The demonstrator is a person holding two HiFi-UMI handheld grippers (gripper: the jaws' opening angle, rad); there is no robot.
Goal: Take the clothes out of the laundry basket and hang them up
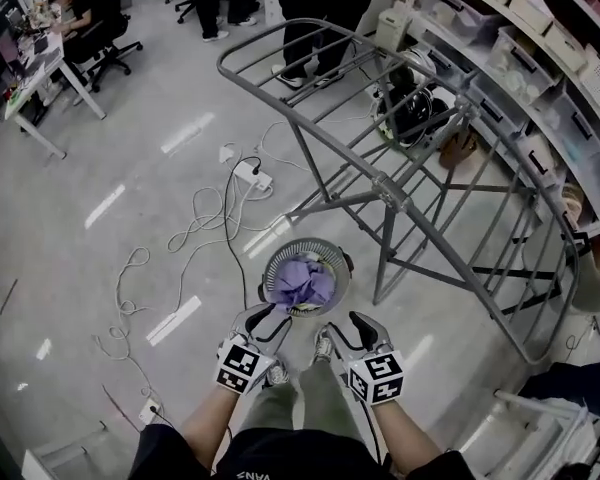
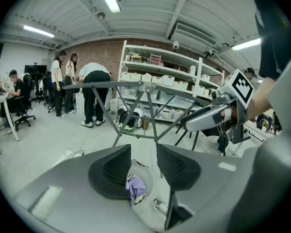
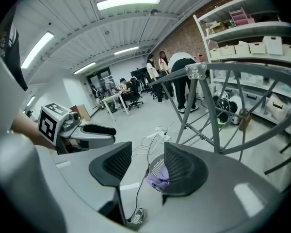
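Note:
A round grey laundry basket (image 1: 278, 255) stands on the floor in front of me, with a purple garment (image 1: 302, 281) bunched inside. My left gripper (image 1: 270, 318) hovers just short of the basket's near rim, open and empty. Beside it, my right gripper (image 1: 345, 326) is also open and holds nothing. In the left gripper view the basket (image 2: 144, 171) and purple garment (image 2: 135, 184) show between the jaws of the left gripper (image 2: 143, 159), farther off. The right gripper view frames the basket (image 3: 157, 168) and the garment (image 3: 157, 180) between the spread jaws of the right gripper (image 3: 148, 159). A grey metal drying rack (image 1: 385, 183) rises right behind the basket.
White cables and a power strip (image 1: 252, 176) trail across the floor left of the rack. Shelves with bins (image 1: 540, 78) line the right wall. People stand beyond the rack (image 1: 315, 8) and sit at desks (image 1: 40, 63) at the far left. My shoe (image 2: 160, 207) is near the basket.

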